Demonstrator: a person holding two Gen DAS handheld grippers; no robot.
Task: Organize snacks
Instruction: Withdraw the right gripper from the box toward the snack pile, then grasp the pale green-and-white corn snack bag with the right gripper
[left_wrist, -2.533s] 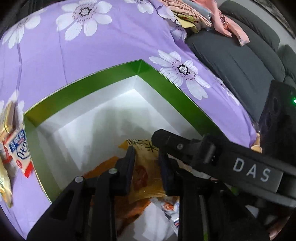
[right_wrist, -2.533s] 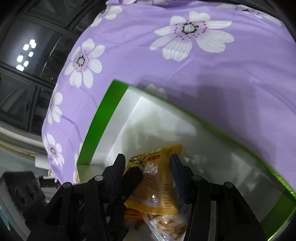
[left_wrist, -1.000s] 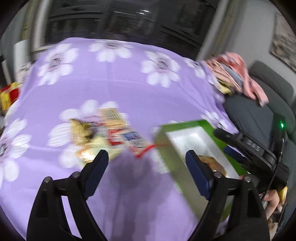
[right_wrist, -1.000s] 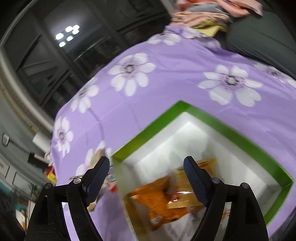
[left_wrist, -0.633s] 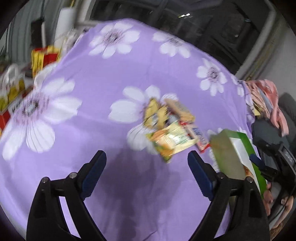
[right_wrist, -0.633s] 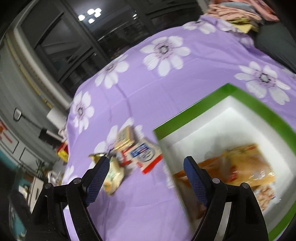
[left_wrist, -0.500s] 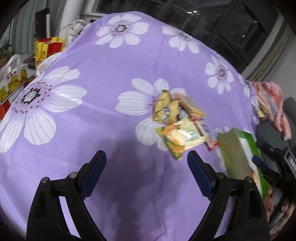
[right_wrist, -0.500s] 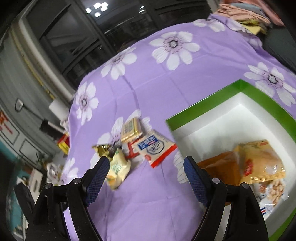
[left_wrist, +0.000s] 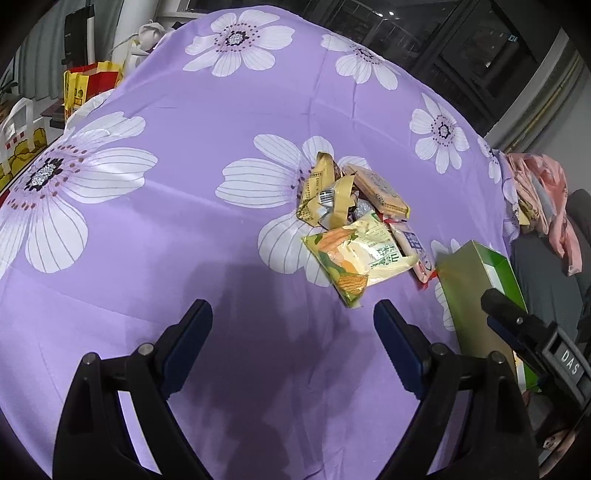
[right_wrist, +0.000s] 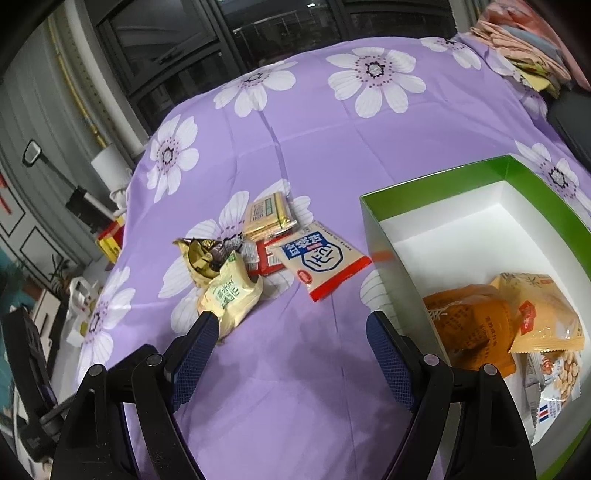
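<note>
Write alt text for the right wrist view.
The open, empty right gripper hovers over a purple flowered cloth, between a pile of loose snack packets and a green-rimmed white box holding a few orange packets.

Snack packets (right_wrist: 258, 254) heaped on purple cloth beside green box (right_wrist: 436, 184) holding three.

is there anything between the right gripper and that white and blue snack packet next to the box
Nothing visible. The right gripper is open and empty, and only bare purple cloth lies between it and the white and blue packet, which rests outside the green box.
</note>
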